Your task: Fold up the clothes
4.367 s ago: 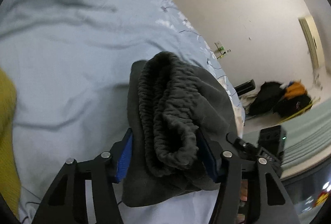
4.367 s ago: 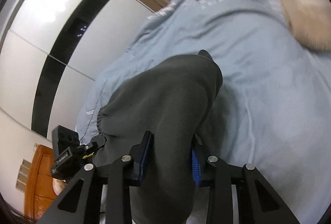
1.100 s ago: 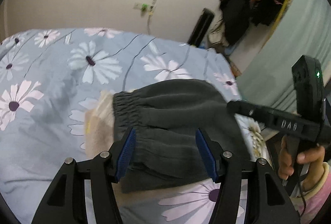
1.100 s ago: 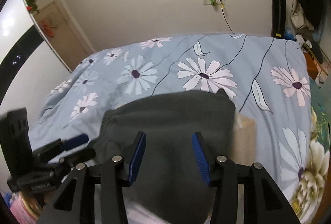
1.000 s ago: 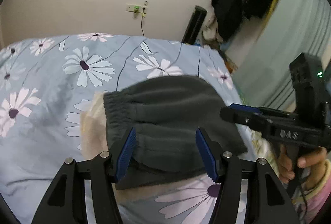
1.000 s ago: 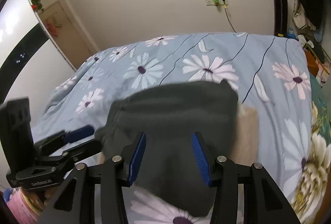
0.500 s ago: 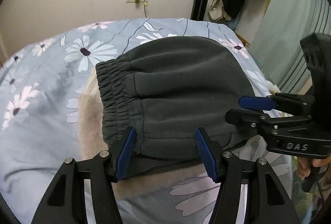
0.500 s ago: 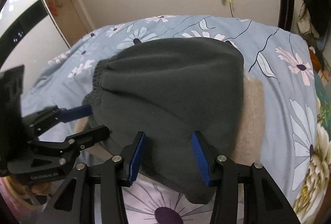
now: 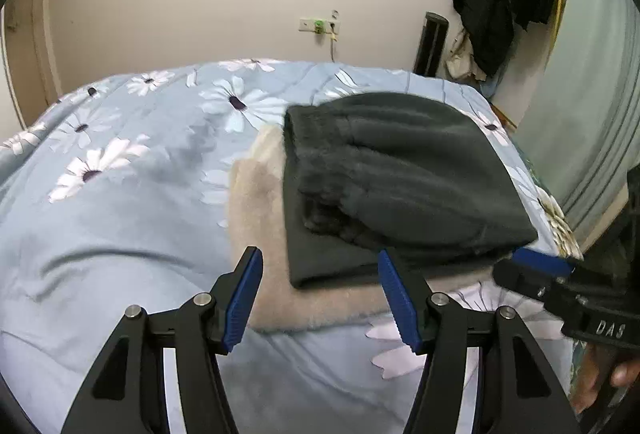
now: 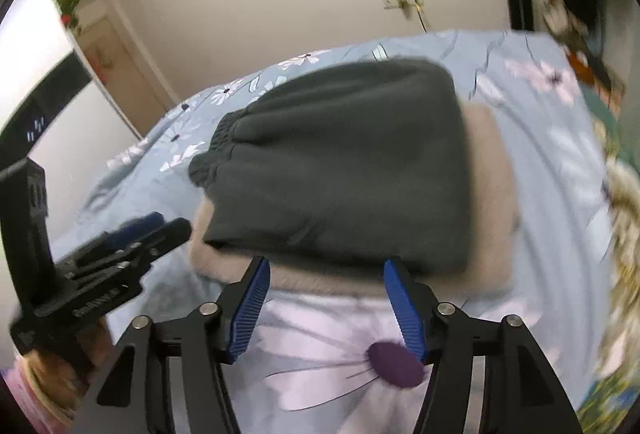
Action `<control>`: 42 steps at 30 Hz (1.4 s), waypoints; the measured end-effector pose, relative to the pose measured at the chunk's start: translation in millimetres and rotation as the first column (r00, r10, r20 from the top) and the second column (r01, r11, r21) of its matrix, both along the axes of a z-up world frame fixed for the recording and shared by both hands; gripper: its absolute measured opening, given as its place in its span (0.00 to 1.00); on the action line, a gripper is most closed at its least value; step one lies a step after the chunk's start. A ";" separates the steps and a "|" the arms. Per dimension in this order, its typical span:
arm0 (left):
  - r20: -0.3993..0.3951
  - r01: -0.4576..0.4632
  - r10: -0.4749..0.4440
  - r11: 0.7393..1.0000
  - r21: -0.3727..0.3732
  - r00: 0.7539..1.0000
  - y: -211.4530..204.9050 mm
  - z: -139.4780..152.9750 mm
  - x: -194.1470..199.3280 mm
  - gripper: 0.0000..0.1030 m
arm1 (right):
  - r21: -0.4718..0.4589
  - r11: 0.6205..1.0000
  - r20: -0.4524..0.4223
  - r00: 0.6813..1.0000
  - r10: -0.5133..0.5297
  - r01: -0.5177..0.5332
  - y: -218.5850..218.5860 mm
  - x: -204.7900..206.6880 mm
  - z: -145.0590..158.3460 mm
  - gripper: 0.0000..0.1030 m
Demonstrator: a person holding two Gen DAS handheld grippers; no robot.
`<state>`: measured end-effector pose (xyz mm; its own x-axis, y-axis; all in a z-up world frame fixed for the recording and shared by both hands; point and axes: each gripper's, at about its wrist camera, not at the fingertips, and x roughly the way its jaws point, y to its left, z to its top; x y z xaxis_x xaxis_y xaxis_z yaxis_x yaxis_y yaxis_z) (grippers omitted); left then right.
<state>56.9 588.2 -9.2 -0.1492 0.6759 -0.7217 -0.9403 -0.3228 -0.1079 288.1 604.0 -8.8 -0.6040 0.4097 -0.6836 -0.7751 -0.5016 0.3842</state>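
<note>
A folded dark grey garment (image 9: pixel 400 173) with an elastic waistband lies on top of a folded beige fleece garment (image 9: pixel 260 201), both on a blue flowered bedspread (image 9: pixel 120 213). My left gripper (image 9: pixel 320 294) stands open just short of the stack's near edge, and neither pad presses the grey cloth. In the right wrist view the grey garment (image 10: pixel 344 161) rests on the beige one (image 10: pixel 488 173). My right gripper (image 10: pixel 326 298) has its jaws opening, and only the stack's front edge and bedspread show between them. Each gripper shows at the side of the other's view.
A wall with a socket (image 9: pixel 318 25) runs behind the bed. A black tower (image 9: pixel 430 41) and hanging coats (image 9: pixel 504 5) stand at the back right, beside a pale curtain (image 9: pixel 592 113). A hand (image 9: pixel 608 374) holds the right gripper. A door (image 10: pixel 116 53) is far left.
Both grippers came down with the grey garment and laid it on the beige one. The cloth has slipped out from between both pairs of pads, and the right jaws stand wider.
</note>
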 end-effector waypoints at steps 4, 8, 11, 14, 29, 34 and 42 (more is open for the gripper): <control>0.018 0.000 0.001 0.999 -0.042 1.000 5.6 -13.8 -1.3 0.60 | 0.042 0.994 -0.021 0.994 -0.105 0.106 -12.9 2.6 -15.7 0.77; 0.050 -0.023 0.025 0.999 -0.041 0.998 6.9 -19.3 -7.2 0.60 | 0.084 0.988 0.009 0.991 -0.134 0.133 -21.1 -7.8 -26.4 0.79; 0.072 -0.038 0.041 0.999 -0.036 0.997 7.0 -21.5 -11.1 0.60 | 0.077 0.989 0.028 0.991 -0.128 0.126 -20.3 -18.4 -35.2 0.79; 0.091 -0.038 0.041 0.999 -0.030 0.995 5.2 -23.1 -10.9 0.60 | 0.062 0.989 0.024 0.990 -0.137 0.135 -19.9 -24.0 -41.9 0.79; 0.235 -0.019 0.020 1.000 -0.010 0.972 3.8 -29.6 -27.2 0.60 | 0.131 0.971 0.086 0.974 -0.211 0.199 -19.5 -34.3 -47.9 0.79; 0.252 -0.031 0.038 0.999 -0.032 0.967 4.4 -34.7 -29.8 0.60 | 0.145 0.973 0.114 0.974 -0.194 0.177 -25.5 -42.9 -46.1 0.79; 0.214 -0.032 0.044 0.998 -0.058 0.976 6.5 -37.4 -25.6 0.60 | 0.135 0.971 0.140 0.966 -0.218 0.199 -23.8 -48.5 -43.2 0.80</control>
